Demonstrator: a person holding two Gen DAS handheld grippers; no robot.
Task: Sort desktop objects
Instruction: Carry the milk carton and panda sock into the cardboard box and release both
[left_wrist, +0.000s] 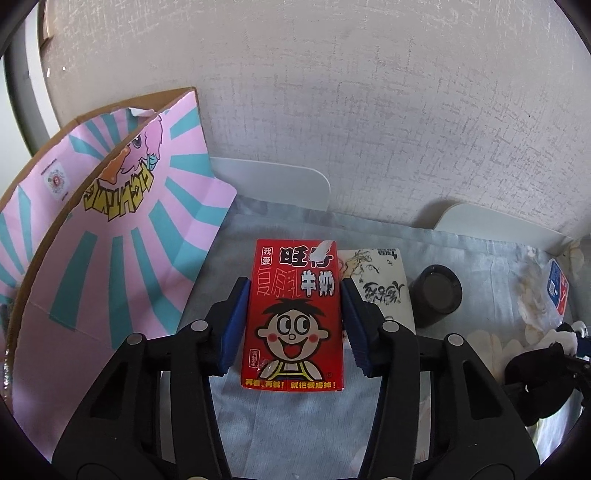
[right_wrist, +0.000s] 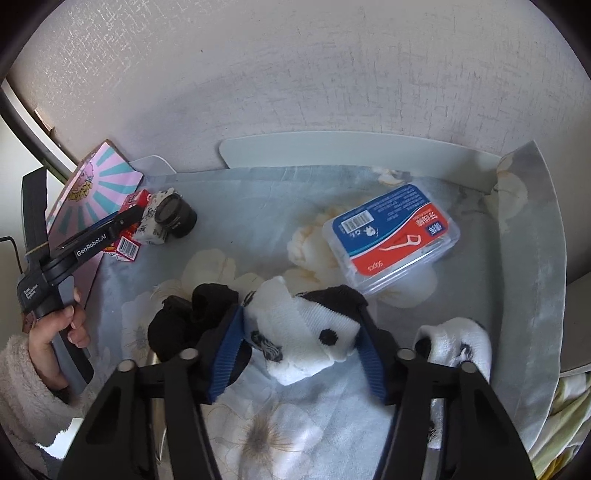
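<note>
left gripper (left_wrist: 293, 314): fingers straddle the red milk carton (left_wrist: 293, 317), one blue pad on each long side; pads look touching or a hair off the carton walls, narrow gap, carton sits on the surface, not lifted.
red milk carton: lies flat, face up, on the floral cloth (left_wrist: 258, 417); long axis runs near-to-far, in line with the fingers, so the grip goes across its short width.
carton neighbours: white printed box (left_wrist: 384, 288) touching or just beside its right edge; dark round jar (left_wrist: 439, 295) further right; pink-teal cardboard box (left_wrist: 122, 236) open at the left, near.
right gripper (right_wrist: 301, 332): fingers half open around the white sock with black spots (right_wrist: 314, 332); left pad against the fabric, right pad beside the black cuff, contact there cannot tell for sure; sock on the cloth.
sock lie: bunched, long axis runs left-right across the fingers; black sock (right_wrist: 192, 321) touching it at the left, second white sock (right_wrist: 458, 343) at the right, apart.
floss pick box (right_wrist: 391, 236): far of the right fingers, tilted, untouched.
left hand (right_wrist: 62, 332): holds the left gripper's handle at the far left of the right wrist view.
key relation: carton is nearer the left hand, socks nearer the right; pink-teal box lies left of the carton, likely drop spot.
risk: white printed box crowds the right pad.
</note>
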